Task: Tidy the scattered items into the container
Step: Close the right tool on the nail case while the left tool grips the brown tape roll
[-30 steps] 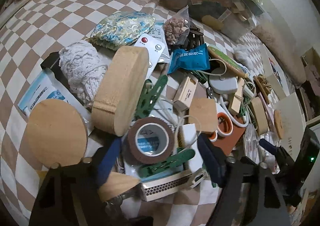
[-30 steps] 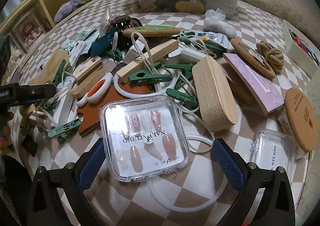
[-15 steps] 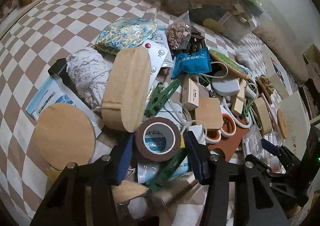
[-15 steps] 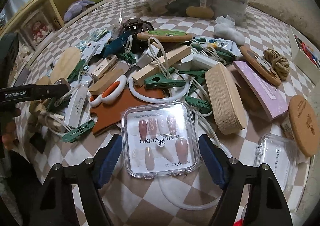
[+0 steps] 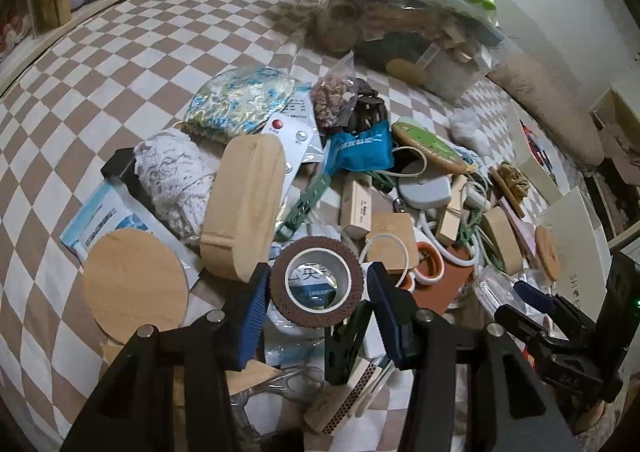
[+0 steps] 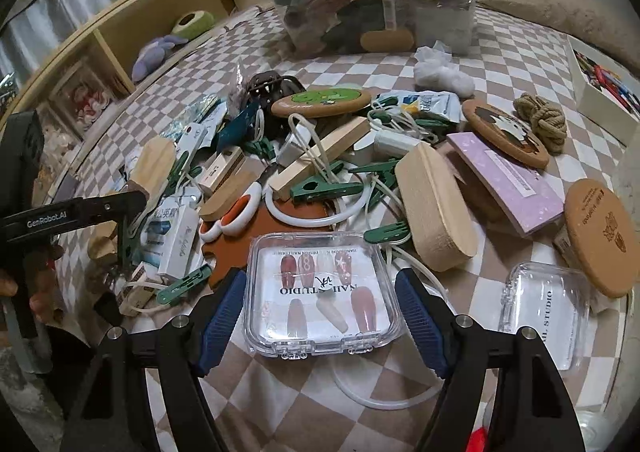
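Observation:
A brown tape roll (image 5: 308, 318) sits tilted between the blue pads of my left gripper (image 5: 318, 276), which is shut on it above the pile. In the right wrist view, my right gripper (image 6: 320, 280) is shut on a clear square nail-tip box (image 6: 324, 300), a pad against each side, low over the checked cloth. The container (image 5: 452, 67), a clear plastic tub heaped with items, stands at the far edge of the pile, also seen as the tub (image 6: 440, 31). The left gripper's finger (image 6: 80, 211) reaches in from the left of the right wrist view.
Scattered items cover the checked bed cover (image 5: 120, 71): an oval wooden block (image 5: 244, 207), a round cork coaster (image 5: 136, 288), green clips (image 6: 328, 187), a second clear box (image 6: 548, 300), a purple pad (image 6: 508, 179). A wooden shelf (image 6: 120, 23) runs along the left.
Both grippers' jaws have closed in: the left onto the tape roll, the right onto the nail-tip box. Both views have tipped up slightly.

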### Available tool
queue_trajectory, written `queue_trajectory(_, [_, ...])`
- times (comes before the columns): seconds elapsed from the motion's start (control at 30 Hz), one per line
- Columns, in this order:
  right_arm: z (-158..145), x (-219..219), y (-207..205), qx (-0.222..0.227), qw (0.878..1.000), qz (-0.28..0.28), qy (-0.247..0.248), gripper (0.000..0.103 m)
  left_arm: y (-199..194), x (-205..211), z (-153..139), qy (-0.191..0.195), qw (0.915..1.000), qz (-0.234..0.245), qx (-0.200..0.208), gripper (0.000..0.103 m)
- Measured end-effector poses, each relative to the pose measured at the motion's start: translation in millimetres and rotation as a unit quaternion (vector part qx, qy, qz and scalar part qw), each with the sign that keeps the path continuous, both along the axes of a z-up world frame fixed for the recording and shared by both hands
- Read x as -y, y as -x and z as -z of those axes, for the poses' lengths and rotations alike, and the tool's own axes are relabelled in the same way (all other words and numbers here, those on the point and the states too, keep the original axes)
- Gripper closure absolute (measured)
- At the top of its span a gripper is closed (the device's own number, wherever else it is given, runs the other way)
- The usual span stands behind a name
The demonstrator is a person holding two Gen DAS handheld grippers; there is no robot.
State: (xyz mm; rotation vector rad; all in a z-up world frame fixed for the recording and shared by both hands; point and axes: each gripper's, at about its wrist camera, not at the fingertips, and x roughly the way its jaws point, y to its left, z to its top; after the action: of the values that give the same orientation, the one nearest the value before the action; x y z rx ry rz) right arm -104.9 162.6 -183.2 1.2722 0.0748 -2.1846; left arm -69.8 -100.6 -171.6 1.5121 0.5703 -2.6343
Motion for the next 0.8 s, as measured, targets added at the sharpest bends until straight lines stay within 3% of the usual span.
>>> queue_trajectory(0.17, [4, 2, -1, 0.007, 1.0, -0.007, -0.009, 0.026, 4, -7, 9, -0.006, 0.9997, 0.012, 0.019, 0.052])
queue_trajectory(0.23, [8, 3, -2, 0.013, 1.0, -0.012, -0.017, 0.026, 5, -9, 12, -0.01, 0.9995, 0.013, 0.026, 0.042])
queue_trajectory(0.33, [13, 6, -5, 0.017, 0.999, -0.019, -0.031, 0.026, 5, -9, 13, -0.01, 0.9995, 0.008, 0.028, 0.034])
queue_trajectory(0.67, [17, 10, -6, 0.018, 0.999, -0.026, -0.043, 0.026, 12, -9, 19, 0.006, 0.9994, -0.009, 0.032, 0.034])
queue_trajectory(0.8, [17, 10, -5, 0.019, 0.999, -0.026, -0.043, 0.026, 11, -9, 19, 0.029, 0.9989, -0.008, 0.036, 0.049])
